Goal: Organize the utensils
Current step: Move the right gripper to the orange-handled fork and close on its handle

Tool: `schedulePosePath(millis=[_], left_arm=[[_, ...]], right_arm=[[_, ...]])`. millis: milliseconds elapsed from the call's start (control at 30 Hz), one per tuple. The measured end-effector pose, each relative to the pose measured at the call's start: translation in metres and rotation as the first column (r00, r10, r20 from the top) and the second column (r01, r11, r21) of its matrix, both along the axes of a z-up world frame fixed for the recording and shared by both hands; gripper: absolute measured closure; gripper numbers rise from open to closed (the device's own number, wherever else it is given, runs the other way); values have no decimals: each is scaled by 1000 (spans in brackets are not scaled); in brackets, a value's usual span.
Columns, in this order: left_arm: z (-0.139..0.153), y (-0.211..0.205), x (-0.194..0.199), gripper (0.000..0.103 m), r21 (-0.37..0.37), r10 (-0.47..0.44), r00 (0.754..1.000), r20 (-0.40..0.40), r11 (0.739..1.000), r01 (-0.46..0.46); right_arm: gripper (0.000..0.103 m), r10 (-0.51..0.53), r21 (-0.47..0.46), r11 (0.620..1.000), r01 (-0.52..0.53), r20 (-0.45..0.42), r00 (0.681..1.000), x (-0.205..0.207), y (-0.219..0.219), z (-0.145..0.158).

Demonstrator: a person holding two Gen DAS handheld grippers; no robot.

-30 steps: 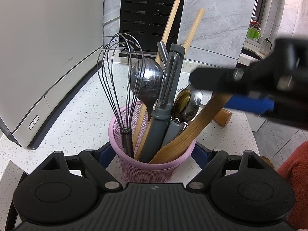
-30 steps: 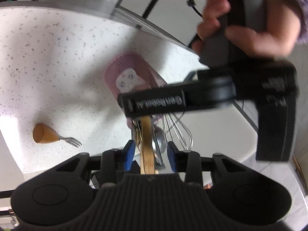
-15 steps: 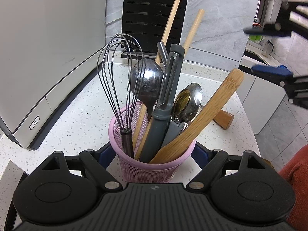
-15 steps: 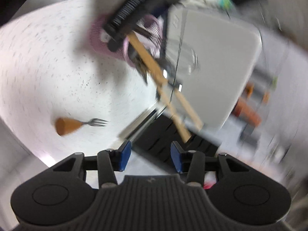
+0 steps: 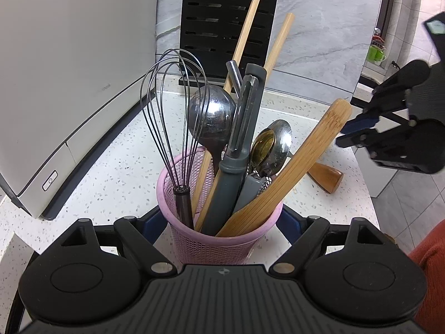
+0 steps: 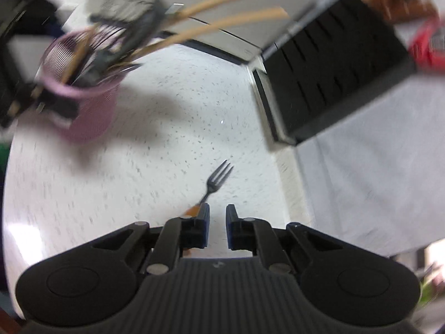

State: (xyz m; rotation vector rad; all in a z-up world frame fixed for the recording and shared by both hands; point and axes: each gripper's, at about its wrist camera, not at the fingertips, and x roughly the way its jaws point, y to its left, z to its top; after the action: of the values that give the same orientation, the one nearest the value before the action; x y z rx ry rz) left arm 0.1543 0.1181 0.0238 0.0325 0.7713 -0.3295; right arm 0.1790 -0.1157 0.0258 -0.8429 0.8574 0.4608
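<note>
Swinging: your right gripper (image 6: 217,224), jaws narrow and empty, has left the bamboo spatula (image 5: 289,172) in the pink mesh cup (image 5: 219,243).
Holding: left gripper (image 5: 219,222) clamps that cup.
Next: wooden-handled fork (image 6: 214,185), 12 o'clock.

White speckled counter (image 5: 116,167), rounded at its near right edge. Standing on it: a pink mesh holder (image 5: 217,242) near the front edge, a large white appliance (image 5: 69,78) along the left side, a black slotted block (image 5: 225,19) at the back against the wall. Lying flat toward the right edge, behind the holder: a small fork (image 6: 215,185) with a wooden handle.
</note>
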Motion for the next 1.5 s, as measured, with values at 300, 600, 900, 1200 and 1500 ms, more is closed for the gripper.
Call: schedulePosePath(millis=[300, 600, 900, 1200, 1500], left_arm=[[1, -1, 0, 6, -1, 12, 1000, -5, 1000, -12], [0, -2, -1, 6, 1, 26, 1000, -4, 1000, -26], [0, -2, -1, 6, 2, 26, 1000, -4, 1000, -26], [0, -3, -1, 6, 5, 25, 1000, -2, 1000, -25], [0, -3, -1, 6, 9, 24, 1000, 2, 1000, -24]], right_arm=[[94, -271, 182, 934, 309, -207, 940, 56, -15, -34], [93, -397, 218, 830, 513, -415, 819, 97, -29, -46], [93, -409, 175, 829, 531, -458, 789, 112, -19, -50], [93, -439, 173, 804, 568, -472, 765, 124, -23, -62], [101, -398, 160, 858, 488, -393, 829, 110, -11, -60]])
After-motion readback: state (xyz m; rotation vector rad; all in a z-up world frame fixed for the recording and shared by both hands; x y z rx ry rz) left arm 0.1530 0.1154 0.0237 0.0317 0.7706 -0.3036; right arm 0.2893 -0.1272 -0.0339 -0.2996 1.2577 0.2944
